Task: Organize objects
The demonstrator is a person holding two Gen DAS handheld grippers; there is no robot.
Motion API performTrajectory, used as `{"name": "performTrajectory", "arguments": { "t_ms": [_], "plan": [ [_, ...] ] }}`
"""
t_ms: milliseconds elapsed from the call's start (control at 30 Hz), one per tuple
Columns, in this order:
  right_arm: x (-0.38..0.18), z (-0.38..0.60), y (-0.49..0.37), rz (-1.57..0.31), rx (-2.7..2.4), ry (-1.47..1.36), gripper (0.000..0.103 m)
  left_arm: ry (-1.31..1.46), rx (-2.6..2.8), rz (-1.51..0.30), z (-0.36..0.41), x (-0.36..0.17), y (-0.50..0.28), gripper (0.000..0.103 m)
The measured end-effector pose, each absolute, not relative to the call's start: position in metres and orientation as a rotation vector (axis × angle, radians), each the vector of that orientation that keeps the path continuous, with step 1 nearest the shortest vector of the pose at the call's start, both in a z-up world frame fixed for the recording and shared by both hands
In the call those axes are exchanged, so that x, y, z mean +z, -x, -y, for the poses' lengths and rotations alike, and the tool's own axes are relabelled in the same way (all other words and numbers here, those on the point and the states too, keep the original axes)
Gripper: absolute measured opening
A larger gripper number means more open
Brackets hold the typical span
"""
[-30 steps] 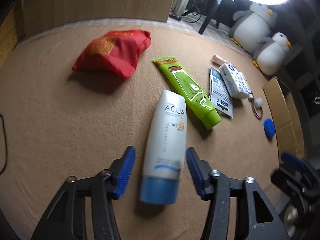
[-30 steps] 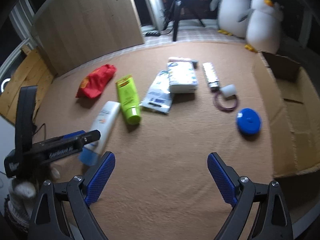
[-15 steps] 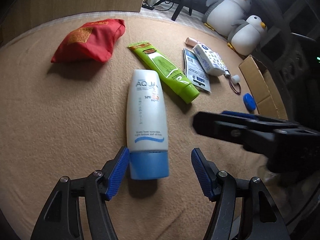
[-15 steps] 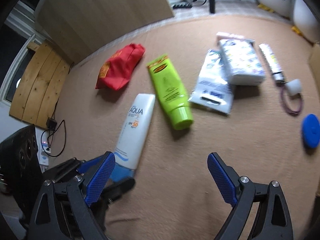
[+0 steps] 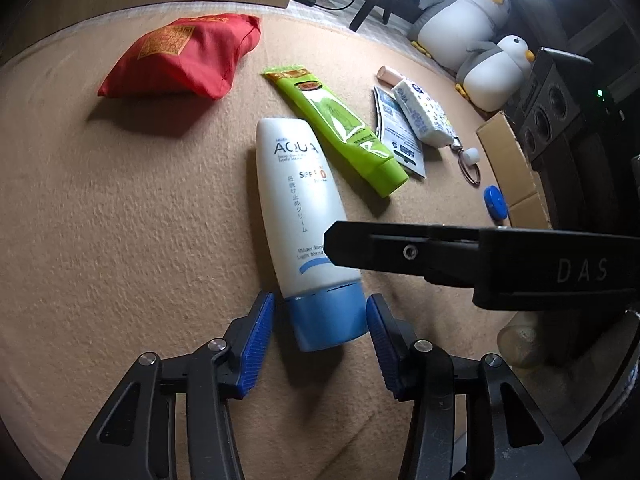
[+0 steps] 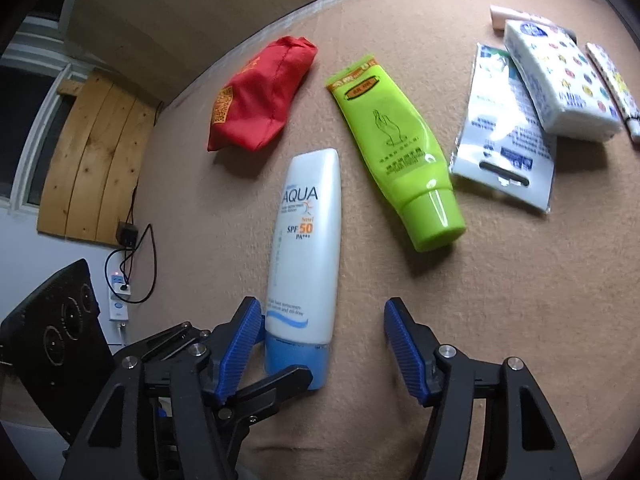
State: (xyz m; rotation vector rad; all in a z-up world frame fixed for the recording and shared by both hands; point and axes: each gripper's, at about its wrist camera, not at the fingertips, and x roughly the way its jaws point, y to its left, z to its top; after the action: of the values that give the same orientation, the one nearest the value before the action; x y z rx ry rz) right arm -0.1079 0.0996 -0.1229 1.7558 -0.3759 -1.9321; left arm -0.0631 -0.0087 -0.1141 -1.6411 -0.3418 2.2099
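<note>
A tan carpeted surface (image 5: 120, 220) carries everything here, with a cardboard box (image 5: 508, 160) at its far right edge. A red pouch (image 5: 184, 56) lies toward the back, and beside it a lime-green tube (image 6: 396, 144) slants, cap toward us. The white sunscreen tube (image 5: 300, 200) lies flat near the front, its blue cap pointing at the grippers. The left gripper (image 5: 320, 340) has just been closing; its blue pads flank that cap very closely, though I cannot tell whether they press it. The right gripper (image 6: 318, 344) has also just narrowed, with nothing gripped; the tube sits off by its left pad. A small blue disc (image 5: 495, 200) rests near the box.
</note>
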Motion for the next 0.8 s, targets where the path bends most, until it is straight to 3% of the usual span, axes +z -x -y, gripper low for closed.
{"name": "performTrajectory", "arguments": {
  "t_ms": [133,367,800],
  "plan": [
    [-0.123,-0.092,0.109,0.336,-1.917,-1.756,0.058,1.65,2.203,0.328,0.003,-0.118,0.066,0.051],
    [-0.132,-0.083,0.107,0.33,-1.867,-1.78,0.039,1.661,2.217,0.343,0.0,-0.121,0.072,0.05],
    [-0.117,-0.099,0.099,0.355,-1.914,-1.697,0.038,1.619,2.275,0.346,-0.013,-0.103,0.067,0.048]
  ]
}}
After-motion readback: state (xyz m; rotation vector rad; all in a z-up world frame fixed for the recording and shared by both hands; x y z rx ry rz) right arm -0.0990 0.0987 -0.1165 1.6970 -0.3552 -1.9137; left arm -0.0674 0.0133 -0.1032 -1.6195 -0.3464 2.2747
